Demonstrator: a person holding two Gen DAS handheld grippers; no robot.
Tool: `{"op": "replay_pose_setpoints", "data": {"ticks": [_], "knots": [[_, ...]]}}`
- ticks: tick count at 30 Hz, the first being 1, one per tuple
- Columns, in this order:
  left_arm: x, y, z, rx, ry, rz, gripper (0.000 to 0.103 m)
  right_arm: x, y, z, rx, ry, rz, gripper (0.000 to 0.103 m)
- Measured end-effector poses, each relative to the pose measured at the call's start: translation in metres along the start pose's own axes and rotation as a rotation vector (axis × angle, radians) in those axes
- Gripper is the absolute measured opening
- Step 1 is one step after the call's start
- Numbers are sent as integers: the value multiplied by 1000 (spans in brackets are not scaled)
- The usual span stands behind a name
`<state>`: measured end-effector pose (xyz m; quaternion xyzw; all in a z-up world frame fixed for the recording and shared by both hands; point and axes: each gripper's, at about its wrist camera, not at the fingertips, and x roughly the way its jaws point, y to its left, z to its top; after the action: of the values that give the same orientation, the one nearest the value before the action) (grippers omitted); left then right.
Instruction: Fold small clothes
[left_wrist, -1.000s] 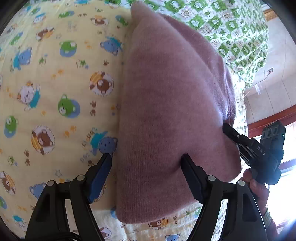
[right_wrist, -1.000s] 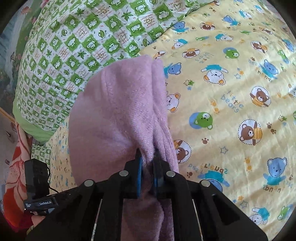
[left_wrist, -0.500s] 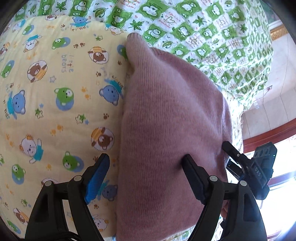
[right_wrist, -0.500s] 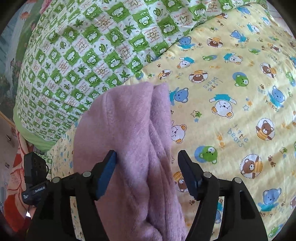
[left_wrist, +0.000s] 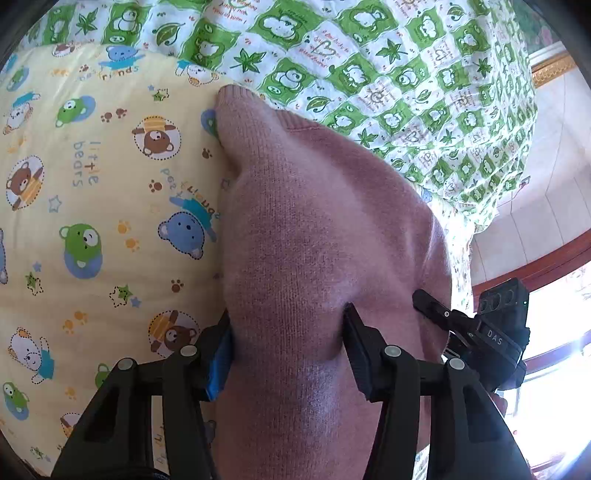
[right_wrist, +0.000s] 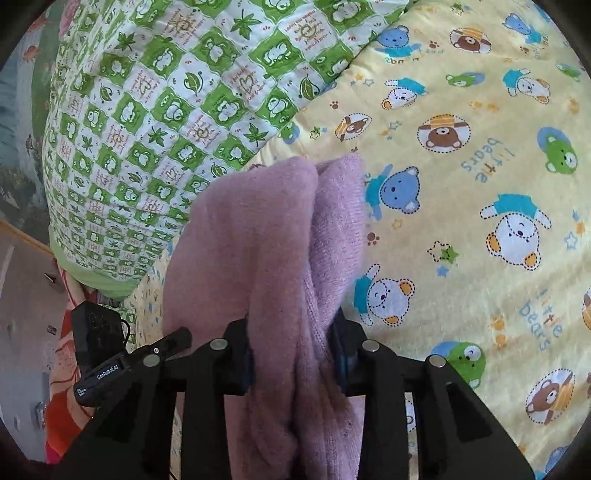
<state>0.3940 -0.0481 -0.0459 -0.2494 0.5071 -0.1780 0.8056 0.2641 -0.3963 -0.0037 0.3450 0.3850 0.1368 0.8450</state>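
A folded pink knitted garment (left_wrist: 317, 236) lies on a yellow bear-print bed cover (left_wrist: 92, 206). In the left wrist view my left gripper (left_wrist: 288, 339) has its jaws pressed against both sides of the garment's near end, bunching the knit between them. In the right wrist view the same garment (right_wrist: 266, 236) shows its folded layers edge-on, and my right gripper (right_wrist: 293, 350) has its jaws squeezed on those layers at the near end. The right gripper (left_wrist: 480, 332) also shows at the right edge of the left wrist view, and the left gripper (right_wrist: 122, 362) shows at the lower left of the right wrist view.
A green and white checked quilt (left_wrist: 369, 66) lies bunched just behind the garment, and shows again in the right wrist view (right_wrist: 166, 110). A window with a red wooden frame (left_wrist: 554, 266) lies past the bed's edge. Red flowered fabric (right_wrist: 62, 387) hangs at the bed's side.
The right gripper opened half a second ago and has closed again on the garment's folded layers. The left gripper's jaws have narrowed from wide open onto the garment. Both grippers have drawn back.
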Motion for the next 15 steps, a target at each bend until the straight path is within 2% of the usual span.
{"op": "replay_pose_setpoints", "data": {"ticks": [4, 6, 9, 10, 12, 15], "knots": [[0, 7, -2, -51, 13, -21, 63, 3, -9, -3, 41, 1, 9, 38], [-5, 8, -5, -62, 16, -21, 67, 1, -7, -3, 38, 6, -5, 47], [-12, 10, -18, -67, 29, -21, 75, -7, 2, -6, 15, 15, -40, 55], [-14, 12, -21, -67, 35, -18, 81, -11, 4, -10, 0, 22, -43, 57], [-14, 17, -31, -76, 53, -20, 82, -18, 7, -19, -32, 35, -41, 63], [-6, 24, -44, -109, 79, -44, 84, -15, 3, -36, -86, 85, -74, 65]]}}
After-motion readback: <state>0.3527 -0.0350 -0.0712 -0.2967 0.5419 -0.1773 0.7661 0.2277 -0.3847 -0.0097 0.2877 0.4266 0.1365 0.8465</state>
